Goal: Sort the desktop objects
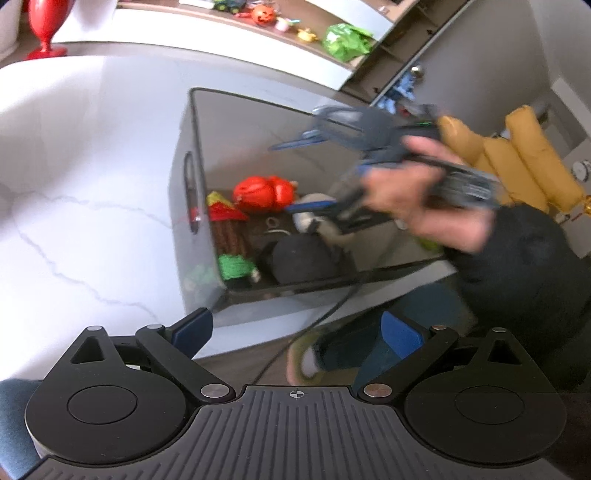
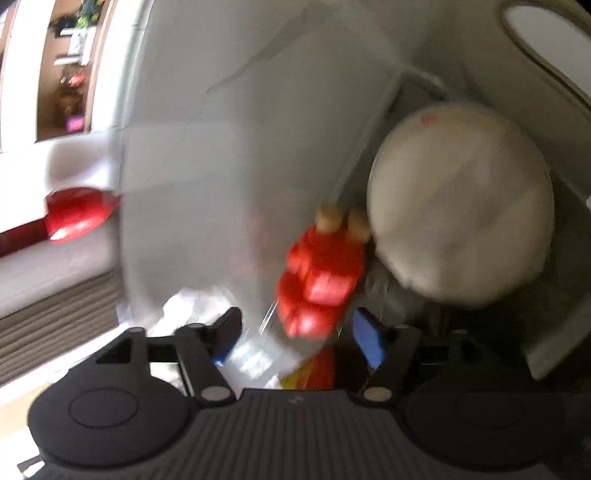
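Note:
A grey storage bin (image 1: 192, 147) stands on the white marble table (image 1: 81, 155). Inside it lie a red toy (image 1: 263, 192), a red-and-green toy (image 1: 229, 236), a dark round object (image 1: 306, 258) and a pale object. My left gripper (image 1: 299, 328) is open and empty, held back from the bin's near corner. My right gripper (image 1: 317, 173), blurred, reaches over the bin from the right. In the right wrist view it (image 2: 295, 336) is open inside the bin (image 2: 207, 166), with the red toy (image 2: 321, 280) between its fingers and a pale round object (image 2: 461, 206) beside it.
A red vase (image 1: 46, 26) stands at the table's far left. A far shelf holds small toys, an orange pumpkin (image 1: 261, 14) and a green bag (image 1: 345, 40). A yellow cushioned chair (image 1: 517, 155) is at the right. A cable (image 1: 314, 321) hangs below the bin.

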Tool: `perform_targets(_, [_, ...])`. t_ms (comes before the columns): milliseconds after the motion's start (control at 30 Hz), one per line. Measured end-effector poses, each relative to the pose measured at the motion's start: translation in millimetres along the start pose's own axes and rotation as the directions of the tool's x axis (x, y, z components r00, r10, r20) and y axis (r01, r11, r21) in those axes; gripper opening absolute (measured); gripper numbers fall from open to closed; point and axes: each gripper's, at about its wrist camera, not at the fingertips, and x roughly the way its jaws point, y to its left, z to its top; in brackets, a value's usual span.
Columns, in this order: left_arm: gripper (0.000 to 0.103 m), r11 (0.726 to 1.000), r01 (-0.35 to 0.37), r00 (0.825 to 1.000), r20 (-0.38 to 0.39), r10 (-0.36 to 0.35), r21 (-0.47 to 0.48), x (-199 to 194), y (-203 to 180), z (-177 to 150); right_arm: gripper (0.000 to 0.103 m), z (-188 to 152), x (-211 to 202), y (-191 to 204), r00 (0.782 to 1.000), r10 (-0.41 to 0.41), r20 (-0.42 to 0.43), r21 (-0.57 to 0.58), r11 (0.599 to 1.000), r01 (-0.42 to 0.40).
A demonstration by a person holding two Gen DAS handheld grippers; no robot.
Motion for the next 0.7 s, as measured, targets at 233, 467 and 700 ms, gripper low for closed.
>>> perform_targets(233, [0.101,0.999,-0.019,0.999,0.038,0.02,-0.039,-8.6,2.0,8.3,0.068,-23.7,-100.1,7.8,0.985,0.153,-0.077,-0.379,0.909,-0.171])
perform_targets(467, [0.1,0.975,-0.114,0.986,0.099,0.134,-0.19,-9.6,25.9,26.7,0.072,-55.0,-172.8,-8.5,0.89,0.12,0.44,-0.758,0.58,0.297])
perform_targets(700, [0.1,0.968,-0.151,0.981,0.089,0.171,-0.198,26.5,35.7,67.3,0.055,-32.4,-147.1,-34.4,0.891,0.109,0.44,-0.765,0.565,0.309])
